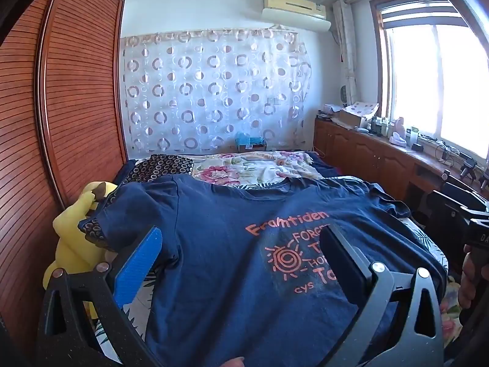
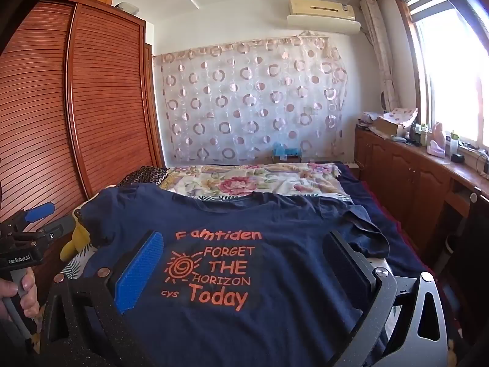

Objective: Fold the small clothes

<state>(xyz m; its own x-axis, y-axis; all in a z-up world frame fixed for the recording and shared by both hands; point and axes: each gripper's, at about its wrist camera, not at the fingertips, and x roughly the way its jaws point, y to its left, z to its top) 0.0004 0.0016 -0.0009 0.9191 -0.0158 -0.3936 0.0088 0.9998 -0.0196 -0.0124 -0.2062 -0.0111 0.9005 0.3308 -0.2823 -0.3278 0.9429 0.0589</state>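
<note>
A navy T-shirt lies spread front-up across the near end of the bed, its neckline toward the far end and its hem running toward the two grippers. Orange print on the chest reads "FORGET THE HORIZON Today" beside a spiral sun. The shirt's left sleeve drapes toward the left edge of the bed, where a yellow plush toy sits squeezed against the slatted wooden wardrobe. The right sleeve lies rumpled near the right edge of the bed.

The left gripper hovers over the lower left part of the shirt with its fingers spread wide, one blue-padded, one black, and nothing between them but the cloth lying underneath. The right gripper hangs over the printed chest, likewise wide apart, framing the lettering. Whether either one's fingertips actually touch the fabric is hard to say from these low angles. In the right wrist view the person's left hand wraps the grey handle of the left gripper at the left edge of the bed.

Beyond the shirt, a floral quilt covers the far end of the bed, with a dark circle-patterned cloth at its far left corner. A sheer curtain with rings hangs on the far wall under an air conditioner, and a wooden cabinet runs beneath the bright window.
</note>
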